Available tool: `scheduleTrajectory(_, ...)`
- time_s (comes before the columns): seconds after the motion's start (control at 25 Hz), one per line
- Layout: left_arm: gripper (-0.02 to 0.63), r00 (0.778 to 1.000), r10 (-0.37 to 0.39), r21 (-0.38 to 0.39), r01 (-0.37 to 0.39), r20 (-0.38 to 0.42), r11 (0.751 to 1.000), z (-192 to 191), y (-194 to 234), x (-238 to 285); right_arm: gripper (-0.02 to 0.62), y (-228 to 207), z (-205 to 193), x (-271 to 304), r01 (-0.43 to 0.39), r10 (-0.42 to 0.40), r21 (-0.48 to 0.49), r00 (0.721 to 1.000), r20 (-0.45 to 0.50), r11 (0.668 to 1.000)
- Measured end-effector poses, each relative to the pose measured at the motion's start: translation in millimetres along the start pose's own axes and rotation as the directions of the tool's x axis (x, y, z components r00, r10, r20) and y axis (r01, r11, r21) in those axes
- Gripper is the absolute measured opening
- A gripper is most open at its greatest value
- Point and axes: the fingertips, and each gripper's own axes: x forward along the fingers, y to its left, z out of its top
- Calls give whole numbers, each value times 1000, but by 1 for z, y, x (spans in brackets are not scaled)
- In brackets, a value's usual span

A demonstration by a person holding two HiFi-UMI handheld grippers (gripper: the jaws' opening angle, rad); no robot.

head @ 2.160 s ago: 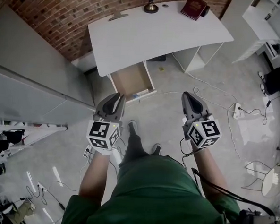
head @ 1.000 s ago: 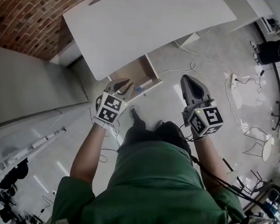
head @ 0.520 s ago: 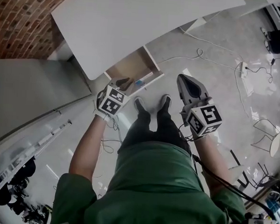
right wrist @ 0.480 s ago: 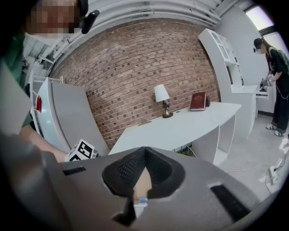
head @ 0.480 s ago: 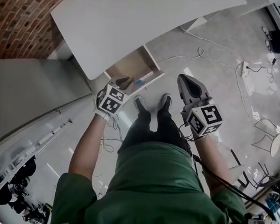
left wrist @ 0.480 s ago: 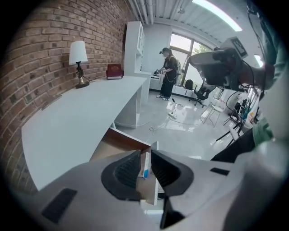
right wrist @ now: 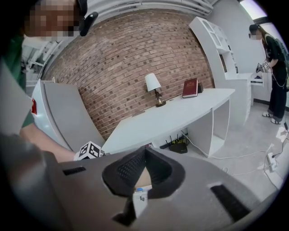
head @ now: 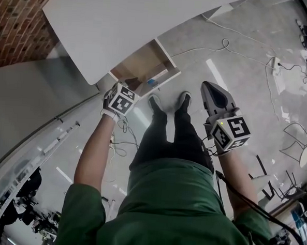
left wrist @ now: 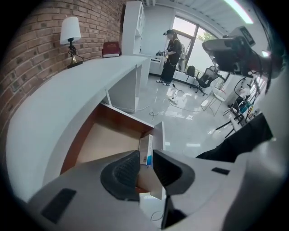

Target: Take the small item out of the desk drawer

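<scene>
Left gripper view has the left claw [left wrist: 145, 154] spread by a narrow gap over the open drawer [left wrist: 106, 137] of the white desk [left wrist: 63, 103]. The small white-and-blue box [left wrist: 145, 142] stands on edge against the drawer's front panel, in line with that gap, and its print is too small to read. Right claw [right wrist: 144, 152] is pressed together at the tips with nothing between them, well apart from the drawer, its cube [head: 231, 133] bearing black-and-white square markers

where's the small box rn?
Left gripper view: small box stands in the open drawer, by its front panel, just beyond the left gripper's parted jaws.
</scene>
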Motion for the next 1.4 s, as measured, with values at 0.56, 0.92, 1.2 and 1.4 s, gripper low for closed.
scheduleTrajectory(0.56,98,992,-88,69,94,-86,993,-14,3,82,3,-19,-56,25,12,-6,64,995,-102,998)
scheduleTrajectory(0.92,98,980,-149,152,169,-133,974,-11,-9,128,3,-31,-79,35,23,-9,120,993,-119,993)
scheduleTrajectory(1.2,98,963,-199,156,228,-182,961,-15,-12,168,3,-49,-99,39,50,-29,136,988,-149,989)
scheduleTrajectory(1.4,98,955,-231,135,258,-185,957,-8,-18,185,3,-54,-105,41,57,-29,180,988,-153,982)
